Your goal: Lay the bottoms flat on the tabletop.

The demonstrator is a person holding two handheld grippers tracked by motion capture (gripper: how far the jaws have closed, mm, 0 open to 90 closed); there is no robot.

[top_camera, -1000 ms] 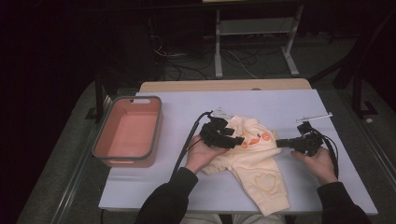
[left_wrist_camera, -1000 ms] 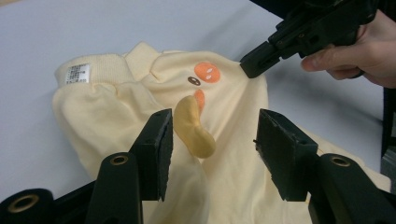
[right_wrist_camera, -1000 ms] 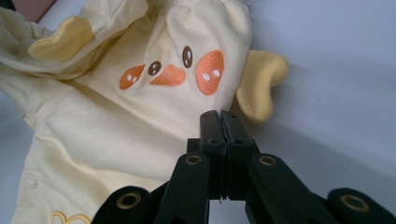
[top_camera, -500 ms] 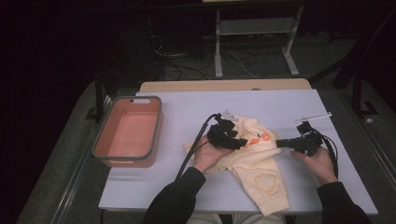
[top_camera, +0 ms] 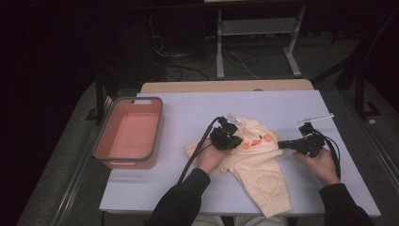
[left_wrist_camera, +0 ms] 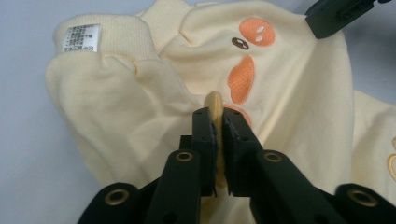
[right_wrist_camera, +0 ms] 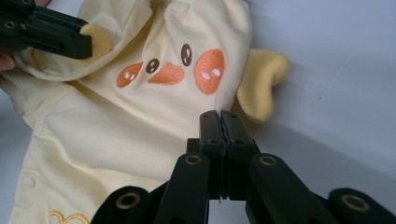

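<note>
Pale yellow baby garment [top_camera: 256, 157], orange duck face, crumpled on table

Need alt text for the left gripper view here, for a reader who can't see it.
The left gripper has its two black jaws clamped on a small darker-yellow flap of a pale yellow baby garment with an orange embroidered duck face, lying on a light table. A white care label shows at its ribbed cuff, and the right gripper's black tip enters at the top right.
</note>
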